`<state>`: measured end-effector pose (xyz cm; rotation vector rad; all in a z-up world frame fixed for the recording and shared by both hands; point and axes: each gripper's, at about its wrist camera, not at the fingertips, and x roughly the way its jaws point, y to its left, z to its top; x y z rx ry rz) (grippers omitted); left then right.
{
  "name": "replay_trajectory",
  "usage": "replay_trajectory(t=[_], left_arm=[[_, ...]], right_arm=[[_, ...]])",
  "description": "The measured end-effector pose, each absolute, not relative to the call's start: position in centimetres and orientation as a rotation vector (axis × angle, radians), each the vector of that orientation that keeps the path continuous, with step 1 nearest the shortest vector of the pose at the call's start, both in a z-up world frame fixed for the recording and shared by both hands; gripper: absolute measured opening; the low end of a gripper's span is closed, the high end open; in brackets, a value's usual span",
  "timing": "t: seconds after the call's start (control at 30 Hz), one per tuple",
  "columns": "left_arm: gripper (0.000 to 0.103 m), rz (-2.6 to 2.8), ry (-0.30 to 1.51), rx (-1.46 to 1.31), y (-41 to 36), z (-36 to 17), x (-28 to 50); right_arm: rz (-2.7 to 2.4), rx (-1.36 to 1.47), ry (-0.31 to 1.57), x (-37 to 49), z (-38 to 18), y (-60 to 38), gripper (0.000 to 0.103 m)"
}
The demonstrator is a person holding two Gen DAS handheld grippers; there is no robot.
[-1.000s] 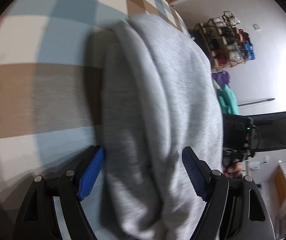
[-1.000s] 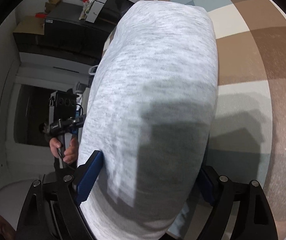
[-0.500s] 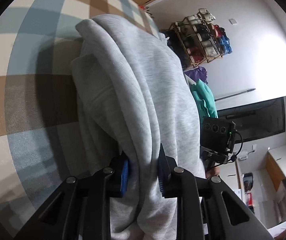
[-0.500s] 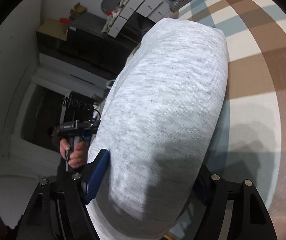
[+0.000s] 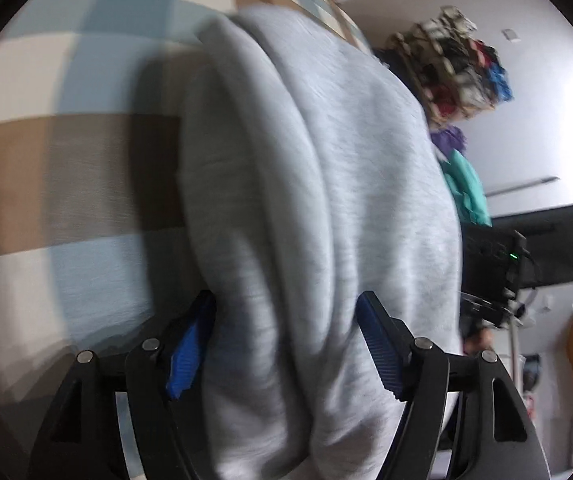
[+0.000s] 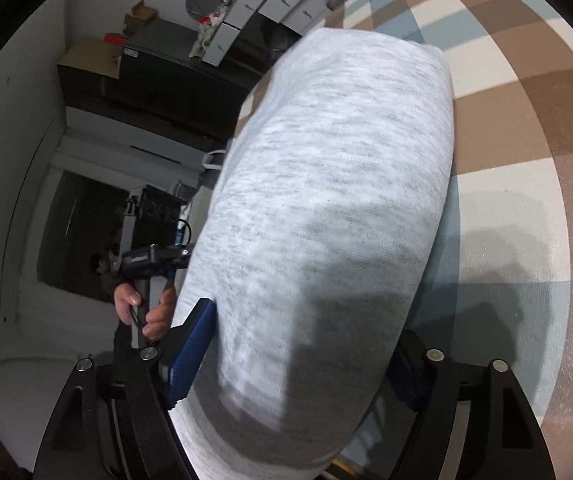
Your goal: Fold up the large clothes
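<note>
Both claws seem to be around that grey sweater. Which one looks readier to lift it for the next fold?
Probably the left. The left gripper straddles a narrow ridge of the grey sweater, which looks easy to pinch. The right gripper is spread wide around a much thicker bundle, so its hold looks less sure.

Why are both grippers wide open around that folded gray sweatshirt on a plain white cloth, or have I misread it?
One detail is off: the cloth under the gray sweatshirt is checked brown, blue and cream, as the right wrist view shows. Both the left gripper and right gripper do stand wide open.

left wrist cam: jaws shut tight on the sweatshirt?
No. The left gripper stands wide open, its blue pads apart on either side of the grey sweatshirt.
</note>
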<state>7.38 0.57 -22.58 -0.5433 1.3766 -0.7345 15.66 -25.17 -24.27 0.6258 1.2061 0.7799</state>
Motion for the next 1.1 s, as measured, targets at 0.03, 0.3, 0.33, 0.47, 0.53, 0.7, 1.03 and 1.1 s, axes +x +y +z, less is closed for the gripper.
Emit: replay_trajectory(t=[0.03, 0.3, 0.33, 0.47, 0.53, 0.7, 1.03, 1.1], left_arm=[[0.050, -0.755, 1.397, -0.550, 0.3, -22.9, 7.5], [0.024, -0.836, 1.326, -0.573, 0.6, -19.9, 7.3], [0.024, -0.839, 1.316, -0.566, 0.2, -19.6, 7.2], [0.025, -0.878, 1.288, -0.574, 0.5, -18.7, 7.1], [0.025, -0.887, 1.284, -0.613, 1.5, -18.8, 7.1], [0.024, -0.891, 1.223, -0.624, 2.2, -16.9, 6.8], [0.025, -0.794, 1.073, -0.481, 8.9, -5.6, 2.8], [0.025, -0.741, 1.064, -0.471, 11.5, -3.5, 2.0]], right_arm=[[0.783, 0.634, 1.212, 16.0, -24.6, -25.0, 0.084], [0.864, 0.699, 1.134, 15.1, -24.1, -25.5, 0.074], [0.871, 0.700, 1.119, 14.9, -23.8, -25.6, 0.073], [0.899, 0.758, 1.048, 14.4, -23.3, -25.9, 0.073], [0.898, 0.775, 1.005, 14.3, -22.7, -26.1, 0.074], [0.927, 0.755, 0.948, 14.3, -20.2, -25.4, 0.074], [1.047, 0.677, 0.853, 14.9, -11.1, -18.7, 0.074], [1.077, 0.645, 0.848, 15.3, -9.1, -16.0, 0.074]])
